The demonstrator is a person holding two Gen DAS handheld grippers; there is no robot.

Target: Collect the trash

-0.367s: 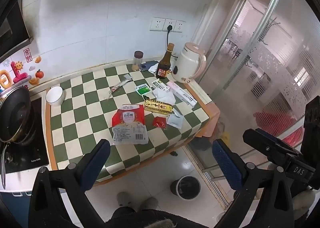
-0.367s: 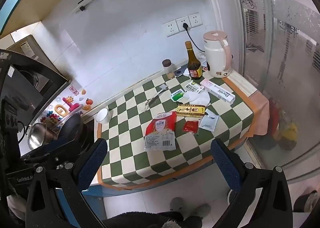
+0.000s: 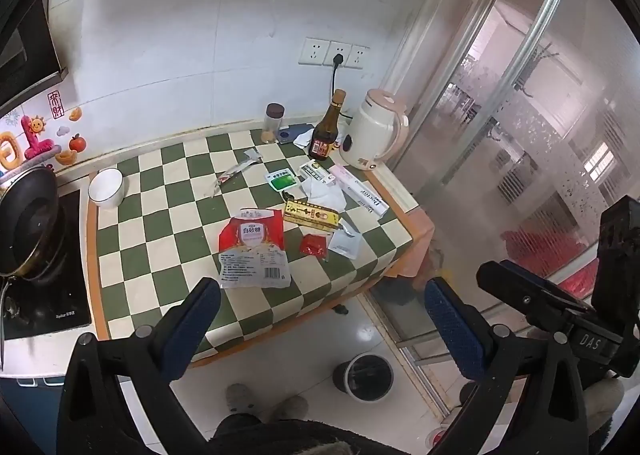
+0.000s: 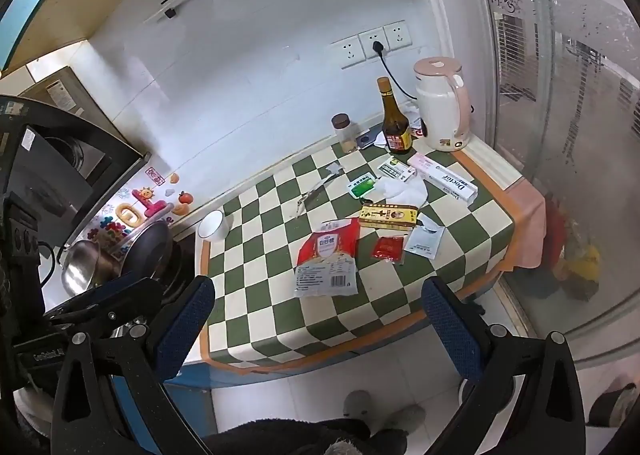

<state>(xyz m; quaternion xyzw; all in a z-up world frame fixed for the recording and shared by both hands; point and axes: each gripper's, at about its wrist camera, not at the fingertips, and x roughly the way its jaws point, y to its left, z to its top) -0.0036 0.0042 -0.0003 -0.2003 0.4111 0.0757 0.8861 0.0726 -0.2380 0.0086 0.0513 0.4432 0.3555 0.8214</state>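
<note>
The left gripper (image 3: 322,329) is gaping wide, gripping nothing. The right gripper (image 4: 320,329) is likewise hanging spread and empty above the sugar bag (image 4: 326,259).

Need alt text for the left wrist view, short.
The open left gripper hangs above a green checked counter strewn with trash: a red and white sugar bag, a yellow box, small packets. A bottle and kettle stand behind; a bin sits on the floor.

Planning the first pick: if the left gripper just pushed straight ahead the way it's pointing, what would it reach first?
Probably the near edge of the checkered counter, by the red-and-clear sugar bag. The left gripper hangs open and empty above the floor short of it, with nothing between. Depth is uncertain in the fisheye view.
</note>
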